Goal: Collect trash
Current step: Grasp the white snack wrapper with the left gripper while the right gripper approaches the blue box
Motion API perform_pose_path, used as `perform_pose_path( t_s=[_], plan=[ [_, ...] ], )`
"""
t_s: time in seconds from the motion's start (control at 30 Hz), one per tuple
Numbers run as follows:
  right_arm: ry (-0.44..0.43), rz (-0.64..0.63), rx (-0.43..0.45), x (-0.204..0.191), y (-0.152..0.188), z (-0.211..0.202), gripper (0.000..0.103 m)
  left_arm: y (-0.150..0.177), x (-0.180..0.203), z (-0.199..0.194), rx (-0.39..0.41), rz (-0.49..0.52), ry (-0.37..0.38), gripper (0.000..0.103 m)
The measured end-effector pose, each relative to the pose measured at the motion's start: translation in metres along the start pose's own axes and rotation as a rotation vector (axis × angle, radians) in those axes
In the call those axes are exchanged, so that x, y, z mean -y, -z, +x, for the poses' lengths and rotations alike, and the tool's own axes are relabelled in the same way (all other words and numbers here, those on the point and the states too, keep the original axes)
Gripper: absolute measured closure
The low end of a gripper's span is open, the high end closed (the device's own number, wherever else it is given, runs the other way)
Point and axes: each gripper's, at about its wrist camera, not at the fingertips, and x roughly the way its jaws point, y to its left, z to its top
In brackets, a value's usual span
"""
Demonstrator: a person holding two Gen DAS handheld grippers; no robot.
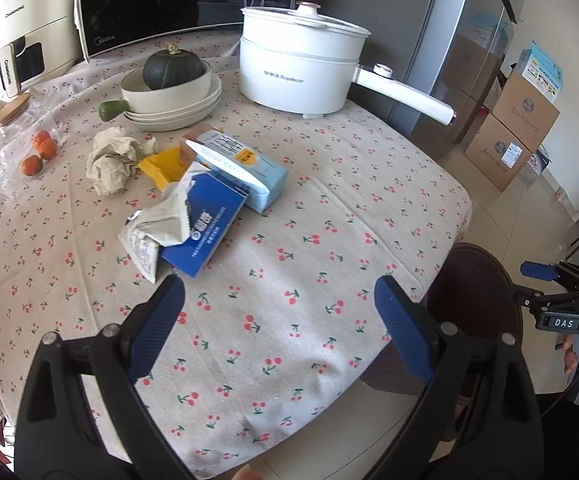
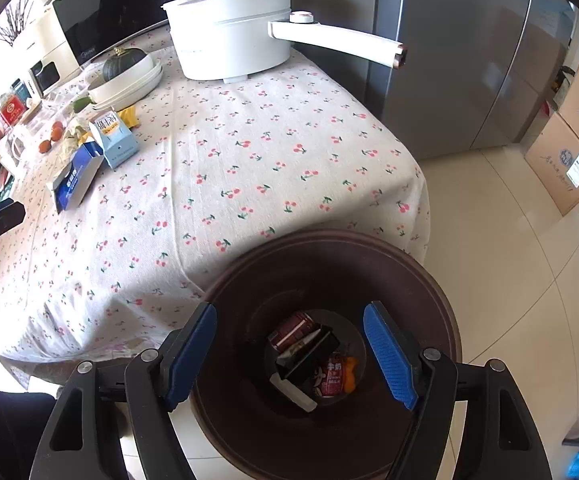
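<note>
1. Right gripper (image 2: pixel 289 354) hangs over the brown trash bin (image 2: pixel 429 280), jaws wide apart, nothing between the pads. Directly below on the bin floor: a dark box (image 2: pixel 309 354), a red can (image 2: pixel 291 328), a red milk carton (image 2: pixel 331 374) and an orange scrap.
2. Left gripper (image 1: pixel 279 322) is over the near part of the table, jaws spread wide, empty, pointing toward the litter pile.
3. Step in hand (my read): one drop into the bin is done, the next pick is being set up.
4. Trash left on the cherry-print tablecloth (image 1: pixel 309 208): dark blue box (image 1: pixel 209 224) with a torn white wrapper (image 1: pixel 157 228) lying on its near end, light blue carton (image 1: pixel 245 168) touching it behind, yellow packet (image 1: pixel 161 168), crumpled paper (image 1: pixel 115 160).
5. Next move likely calls for closing on the white wrapper or dark blue box first, since they sit nearest the left jaws; items overlap, so a grip may drag a neighbour.
6. Not trash, keep clear: stacked plates with a green squash (image 1: pixel 173 68), white electric pot (image 1: pixel 301 68) (long handle sticks out over the table edge), small orange fruits (image 1: pixel 41 150) near a glass jar, microwave (image 1: pixel 161 0) at the back.
7. The bin stands on the floor touching the table's corner drape; the route from pile to bin is open.
</note>
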Motion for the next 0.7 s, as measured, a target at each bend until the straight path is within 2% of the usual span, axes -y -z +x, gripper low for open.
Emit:
perform_pose_path(
  t_s=[0.2, 0.3, 0.4, 0.53, 0.63, 0.7],
  plan=[
    [-0.017, -0.025, -0.002, -0.023, -0.029, 0.008, 0.022, -0.017, -0.036, 0.031, -0.051, 0.061, -0.072, 0.008],
    [-0.042, -0.023, -0.008, -0.034, -0.045, 0.014, 0.022, -0.021, -0.047, 0.056, -0.097, 0.098, -0.064, 0.008],
    [-0.053, -0.033, -0.011, -0.045, -0.057, 0.020, 0.021, -0.030, -0.050, 0.072, -0.105, 0.174, -0.073, 0.008],
    [-0.066, -0.043, -0.019, -0.055, -0.068, 0.028, 0.021, -0.044, -0.055, 0.087, -0.129, 0.243, -0.039, 0.008],
    [-0.056, -0.054, -0.026, -0.058, -0.074, 0.034, 0.021, -0.041, -0.060, 0.096, -0.148, 0.269, -0.043, 0.008],
    [-0.053, -0.054, -0.033, -0.059, -0.078, 0.038, 0.021, -0.037, -0.068, 0.099, -0.153, 0.249, -0.034, 0.008]
  ],
)
